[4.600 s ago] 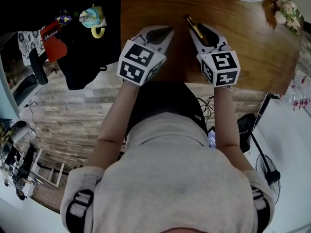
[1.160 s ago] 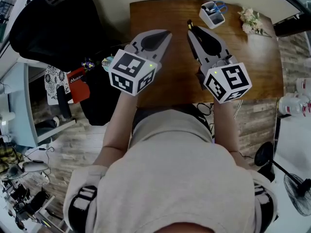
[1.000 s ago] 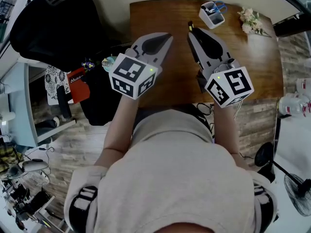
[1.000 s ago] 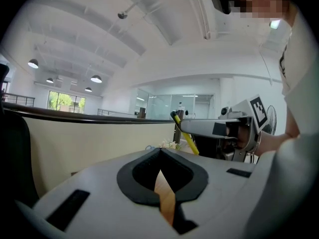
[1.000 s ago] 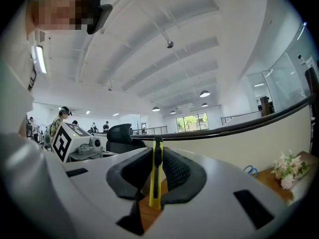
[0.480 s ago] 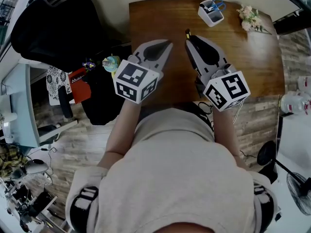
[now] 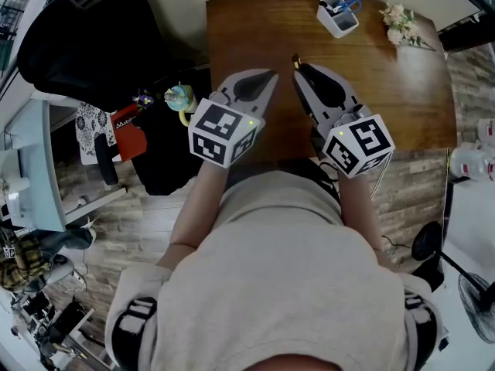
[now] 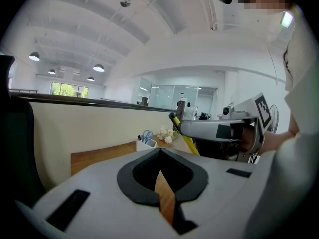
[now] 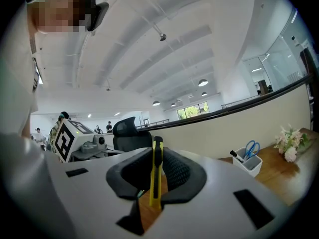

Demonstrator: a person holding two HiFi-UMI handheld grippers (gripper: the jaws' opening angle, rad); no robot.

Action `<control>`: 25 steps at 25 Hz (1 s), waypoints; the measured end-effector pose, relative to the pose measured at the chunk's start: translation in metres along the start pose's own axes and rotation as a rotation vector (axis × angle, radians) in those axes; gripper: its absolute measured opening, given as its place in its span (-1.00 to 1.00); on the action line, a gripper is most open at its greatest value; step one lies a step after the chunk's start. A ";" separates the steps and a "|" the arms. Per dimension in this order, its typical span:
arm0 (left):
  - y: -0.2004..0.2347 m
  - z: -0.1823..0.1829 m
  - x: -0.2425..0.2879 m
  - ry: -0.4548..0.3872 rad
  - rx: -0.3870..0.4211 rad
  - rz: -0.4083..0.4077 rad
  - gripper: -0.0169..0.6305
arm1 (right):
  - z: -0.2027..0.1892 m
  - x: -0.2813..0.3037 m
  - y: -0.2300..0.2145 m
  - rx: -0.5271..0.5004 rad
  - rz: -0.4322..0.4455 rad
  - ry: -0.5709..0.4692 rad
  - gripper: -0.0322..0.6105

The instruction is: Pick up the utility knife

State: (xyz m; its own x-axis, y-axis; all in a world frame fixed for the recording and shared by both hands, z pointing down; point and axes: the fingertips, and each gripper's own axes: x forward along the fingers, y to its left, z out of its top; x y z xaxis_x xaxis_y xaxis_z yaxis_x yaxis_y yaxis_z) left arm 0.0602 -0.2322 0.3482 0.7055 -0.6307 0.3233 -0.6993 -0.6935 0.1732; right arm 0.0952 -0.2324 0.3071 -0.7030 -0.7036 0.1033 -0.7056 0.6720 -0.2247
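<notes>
The utility knife [image 9: 155,177], yellow with a black strip, stands on edge between the pads of my right gripper [image 9: 157,156], which is shut on it. In the head view its tip [image 7: 295,59] pokes out past the right gripper [image 7: 299,71], held in the air above the wooden table [image 7: 394,91]. My left gripper [image 7: 269,76] hovers just to its left at the same height. Its jaws meet at the tips with nothing between them [image 8: 159,152]. From the left gripper view the knife [image 8: 183,136] shows slanting under the right gripper [image 8: 219,130].
A white pen holder [image 7: 338,14] with scissors and a small bunch of flowers [image 7: 398,23] stand at the table's far right. A black office chair [image 7: 85,45] and a red bag [image 7: 128,134] are left of the table. A fan [image 7: 472,292] stands at the lower right.
Both grippers have sunk a little together and drawn slightly nearer the person. The knife stays clamped in the right gripper. The left jaws stay as they were.
</notes>
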 end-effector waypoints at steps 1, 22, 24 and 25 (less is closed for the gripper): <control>0.000 -0.001 0.000 0.002 -0.003 0.002 -0.91 | -0.001 0.000 0.000 0.002 0.000 0.002 -0.68; 0.001 -0.010 0.004 0.023 -0.017 -0.031 -0.91 | -0.022 -0.001 -0.001 0.013 -0.022 0.057 -0.68; 0.000 -0.010 0.005 0.024 -0.020 -0.031 -0.91 | -0.023 -0.001 -0.001 0.015 -0.021 0.061 -0.68; 0.000 -0.010 0.005 0.023 -0.022 -0.032 -0.91 | -0.024 -0.002 0.000 0.016 -0.019 0.064 -0.68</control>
State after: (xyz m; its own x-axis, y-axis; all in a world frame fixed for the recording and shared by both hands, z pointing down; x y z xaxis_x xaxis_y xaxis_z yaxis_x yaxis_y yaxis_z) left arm 0.0623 -0.2319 0.3592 0.7247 -0.6001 0.3387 -0.6792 -0.7050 0.2042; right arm 0.0945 -0.2260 0.3301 -0.6942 -0.6996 0.1693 -0.7177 0.6546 -0.2374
